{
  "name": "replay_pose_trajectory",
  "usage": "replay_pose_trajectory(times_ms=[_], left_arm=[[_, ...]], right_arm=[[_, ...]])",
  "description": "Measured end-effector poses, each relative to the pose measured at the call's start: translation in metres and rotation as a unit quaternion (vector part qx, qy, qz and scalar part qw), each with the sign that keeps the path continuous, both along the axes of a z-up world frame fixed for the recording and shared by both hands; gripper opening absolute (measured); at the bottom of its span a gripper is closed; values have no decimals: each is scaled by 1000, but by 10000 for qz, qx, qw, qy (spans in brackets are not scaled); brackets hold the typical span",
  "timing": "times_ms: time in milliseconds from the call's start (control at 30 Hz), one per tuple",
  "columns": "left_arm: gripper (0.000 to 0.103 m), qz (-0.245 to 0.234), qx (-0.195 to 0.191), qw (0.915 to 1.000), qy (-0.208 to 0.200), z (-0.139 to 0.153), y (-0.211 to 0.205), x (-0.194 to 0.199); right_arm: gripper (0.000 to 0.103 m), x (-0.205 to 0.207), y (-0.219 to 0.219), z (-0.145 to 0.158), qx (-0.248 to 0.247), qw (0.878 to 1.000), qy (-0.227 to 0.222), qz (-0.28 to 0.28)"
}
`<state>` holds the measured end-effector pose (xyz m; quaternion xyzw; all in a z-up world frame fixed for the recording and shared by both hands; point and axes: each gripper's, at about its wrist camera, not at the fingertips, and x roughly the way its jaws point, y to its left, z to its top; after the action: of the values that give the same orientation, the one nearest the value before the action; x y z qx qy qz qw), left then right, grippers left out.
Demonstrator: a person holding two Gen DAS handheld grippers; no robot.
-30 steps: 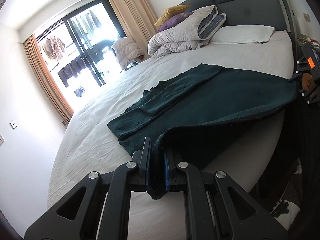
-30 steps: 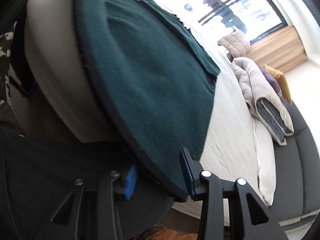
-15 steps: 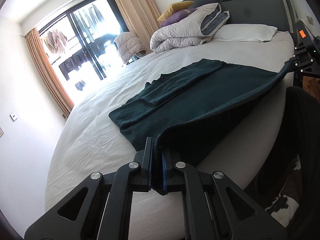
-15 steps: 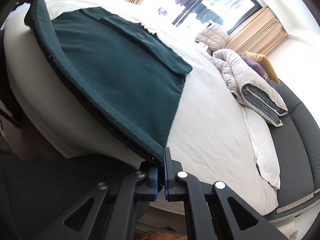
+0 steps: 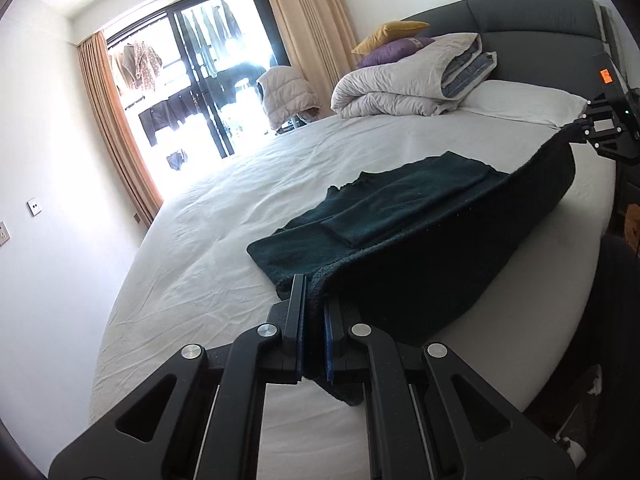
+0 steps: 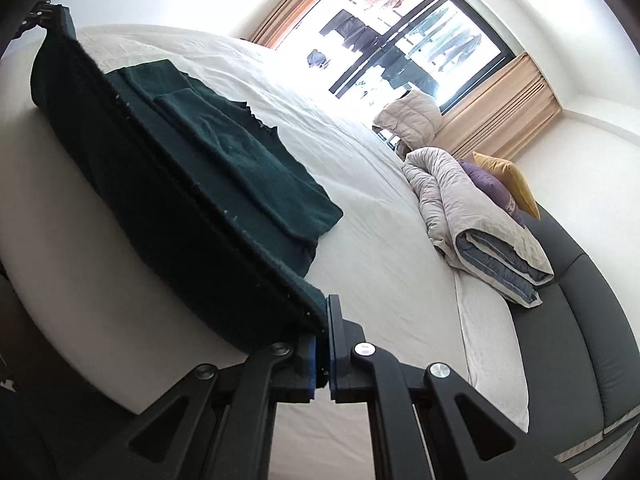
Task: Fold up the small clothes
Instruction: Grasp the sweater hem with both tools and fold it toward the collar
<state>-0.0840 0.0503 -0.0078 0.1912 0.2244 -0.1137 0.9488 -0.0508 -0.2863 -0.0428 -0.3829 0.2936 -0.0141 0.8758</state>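
Both sets of fingers are clamped tight on the dark green garment, one at each near corner. Left gripper has its blue pads pressed together on the left end of the hem, with a small tail of fabric hanging down below the jaws. Right gripper has just closed, and its pads now pinch the other end of that same hem; from the left wrist view I can see it out at the far right edge of the picture, gripping the corner there. Between my two grips the hem runs as a taut, raised ridge, lifted clear of the white bedsheet, and the cloth slopes away from it down onto the bed. The far part of the garment lies flat on the sheet, with a folded-over panel lying on top of it and a ragged-looking edge at the far side. Beneath the raised edge the fabric is in shadow, so I cannot tell how much of the underside is off the mattress. Up at the head of the bed, well apart from the garment, a rolled grey duvet sits against the dark headboard, with a purple cushion and a yellow cushion behind it and a white pillow beside it.
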Motion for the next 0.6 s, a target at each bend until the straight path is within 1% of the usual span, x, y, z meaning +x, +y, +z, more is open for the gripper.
replay_pose_trajectory(times_ms=[167, 267, 333, 600], left_arm=[[6, 178, -22, 9998, 101, 2, 5, 48], [6, 278, -70, 9992, 266, -1, 10, 84], [6, 326, -67, 9988, 369, -3, 12, 108], [6, 558, -51, 9934, 1005, -22, 24, 231]], right_arm=[[4, 64, 3, 7, -15, 9998, 183, 64], [4, 105, 8, 3, -84, 9993, 354, 111], [4, 131, 9, -2, -49, 9984, 561, 110], [4, 247, 9, -23, 183, 9916, 1277, 43]])
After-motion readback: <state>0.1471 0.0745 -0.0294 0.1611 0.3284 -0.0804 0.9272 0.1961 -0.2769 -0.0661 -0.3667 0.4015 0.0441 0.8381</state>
